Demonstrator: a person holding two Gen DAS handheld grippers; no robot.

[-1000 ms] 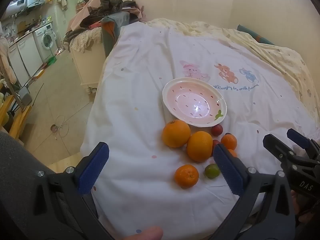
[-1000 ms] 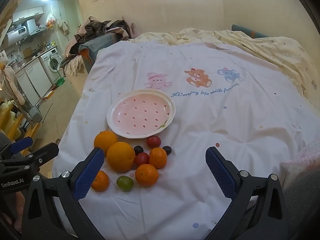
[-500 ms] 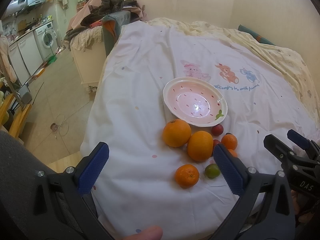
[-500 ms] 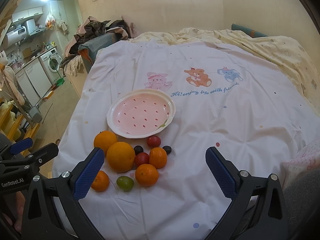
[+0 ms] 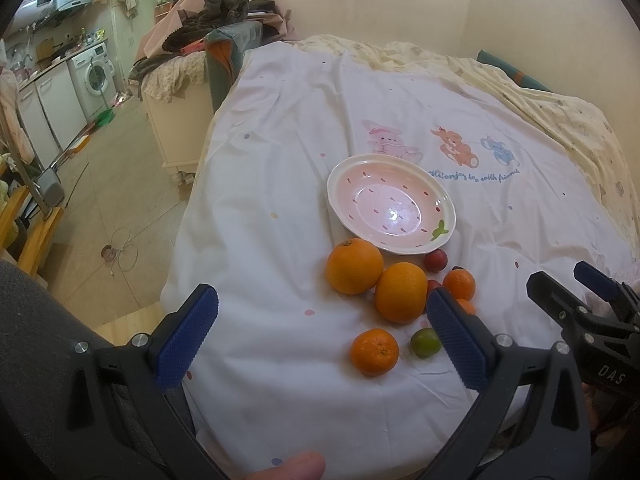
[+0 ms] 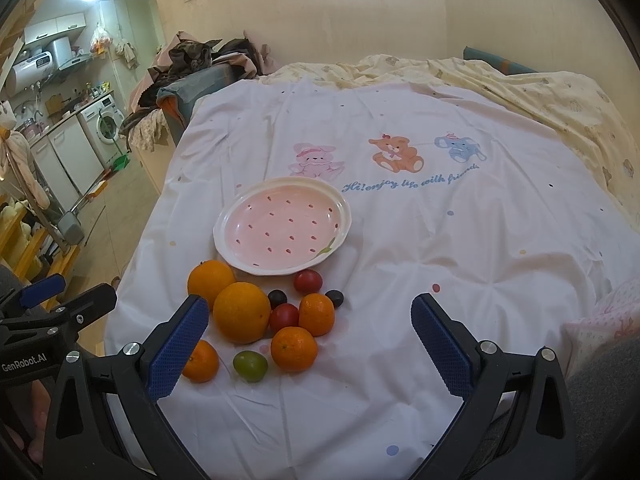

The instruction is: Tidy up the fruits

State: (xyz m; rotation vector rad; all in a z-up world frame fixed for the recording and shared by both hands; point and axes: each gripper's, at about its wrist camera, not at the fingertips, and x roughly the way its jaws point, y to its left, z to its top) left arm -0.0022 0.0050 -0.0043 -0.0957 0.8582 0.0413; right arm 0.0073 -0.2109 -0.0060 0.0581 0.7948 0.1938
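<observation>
On the white bedsheet [image 6: 440, 280], fruit [image 6: 280, 320] crowds the near-left edge; both claws, left [image 5: 322, 336] and right [image 6: 310, 344], hover released.

One pink plate [image 6: 282, 236] sits empty on a white bedsheet [image 6: 420, 280], with ten fruits lying beside it. These are two large oranges [image 6: 241, 313] [image 6: 211, 279], three small tangerines [image 6: 294, 349] [image 6: 316, 314] [image 6: 203, 361], two red cherry tomatoes [image 6: 308, 281] [image 6: 284, 317], two dark grapes [image 6: 277, 298] [image 6: 334, 298] and one green fruit [image 6: 250, 365]. Three cartoon animals are printed on the sheet: one pink rabbit [image 6: 316, 159], one orange bear [image 6: 396, 153] and one blue elephant [image 6: 460, 147].
</observation>
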